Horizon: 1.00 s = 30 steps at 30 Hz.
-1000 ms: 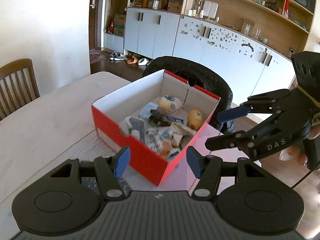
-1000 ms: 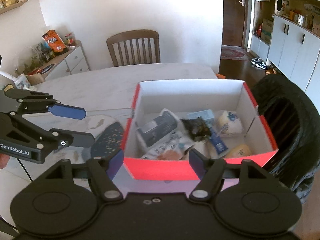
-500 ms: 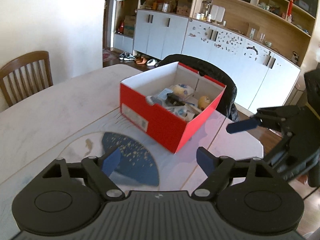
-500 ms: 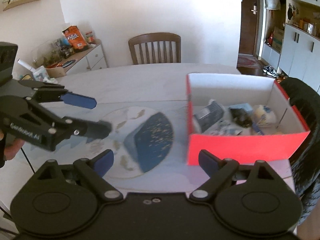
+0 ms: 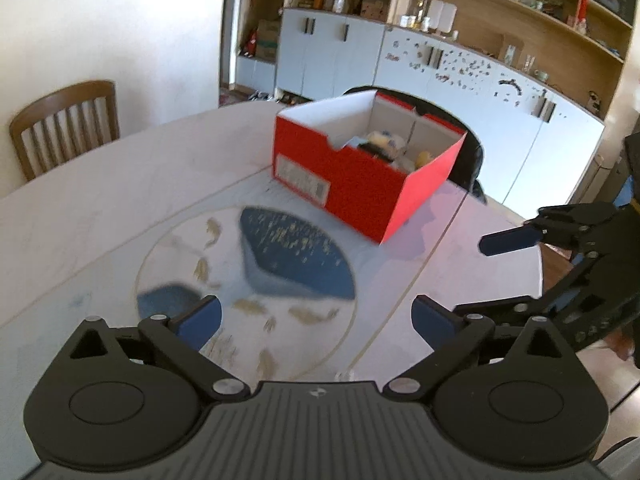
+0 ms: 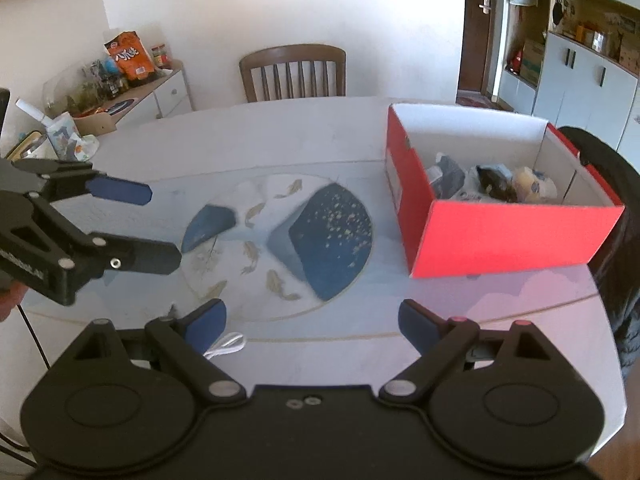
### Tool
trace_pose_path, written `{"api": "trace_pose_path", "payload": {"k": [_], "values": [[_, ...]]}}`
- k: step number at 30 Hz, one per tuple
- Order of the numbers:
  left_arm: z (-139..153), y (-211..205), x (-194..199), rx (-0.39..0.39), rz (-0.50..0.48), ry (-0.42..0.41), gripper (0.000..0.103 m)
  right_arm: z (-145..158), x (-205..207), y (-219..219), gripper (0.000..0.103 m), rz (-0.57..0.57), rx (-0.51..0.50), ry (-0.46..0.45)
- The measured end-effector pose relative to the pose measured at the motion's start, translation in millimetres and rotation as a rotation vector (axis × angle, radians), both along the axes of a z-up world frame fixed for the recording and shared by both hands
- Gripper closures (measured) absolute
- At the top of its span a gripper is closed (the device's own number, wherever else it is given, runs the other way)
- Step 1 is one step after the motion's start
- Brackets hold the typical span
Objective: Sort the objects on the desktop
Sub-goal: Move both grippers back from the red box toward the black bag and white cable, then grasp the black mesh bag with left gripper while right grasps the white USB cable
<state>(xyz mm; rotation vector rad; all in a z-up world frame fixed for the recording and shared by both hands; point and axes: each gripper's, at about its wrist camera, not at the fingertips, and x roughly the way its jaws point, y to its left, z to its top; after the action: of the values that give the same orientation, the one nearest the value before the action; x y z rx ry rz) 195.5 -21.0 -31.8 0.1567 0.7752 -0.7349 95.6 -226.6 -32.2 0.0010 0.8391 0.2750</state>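
Note:
A red shoebox [image 5: 360, 196] [image 6: 500, 240] stands on the pale round table, filled with several small packets and odds and ends [image 6: 480, 180]. My left gripper [image 5: 316, 316] [image 6: 154, 226] hovers over the table's blue fish-pattern disc, well short of the box; its jaws are opening and nothing is between them. To its right, my right gripper [image 6: 312, 318] [image 5: 480, 276] stands open and empty above the table's near edge, the box ahead of it to the right.
The painted disc [image 6: 300, 240] fills the table's middle. A white cable loop [image 6: 226, 346] lies near the front edge. A wooden chair [image 6: 294, 72] stands at the far side, a black padded chair [image 6: 616, 200] behind the box, and a cluttered sideboard [image 6: 120, 80] to the left.
Both grippers have pulled back from over the box toward the near side of the table, and both have spread their jaws wider. The box now looks smaller and farther away.

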Motion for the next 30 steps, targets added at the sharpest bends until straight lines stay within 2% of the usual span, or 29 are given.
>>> {"api": "trace_pose_path", "payload": {"k": [14, 30], "values": [[-47, 20, 5, 0.058, 0.098, 0.061, 0.001, -28, -19, 56, 0.01, 0.055, -0.043, 0.035], [-62, 22, 11, 0.088, 0.125, 0.101, 0.001, -83, -6, 108, 0.01, 0.088, -0.109, 0.095]]}}
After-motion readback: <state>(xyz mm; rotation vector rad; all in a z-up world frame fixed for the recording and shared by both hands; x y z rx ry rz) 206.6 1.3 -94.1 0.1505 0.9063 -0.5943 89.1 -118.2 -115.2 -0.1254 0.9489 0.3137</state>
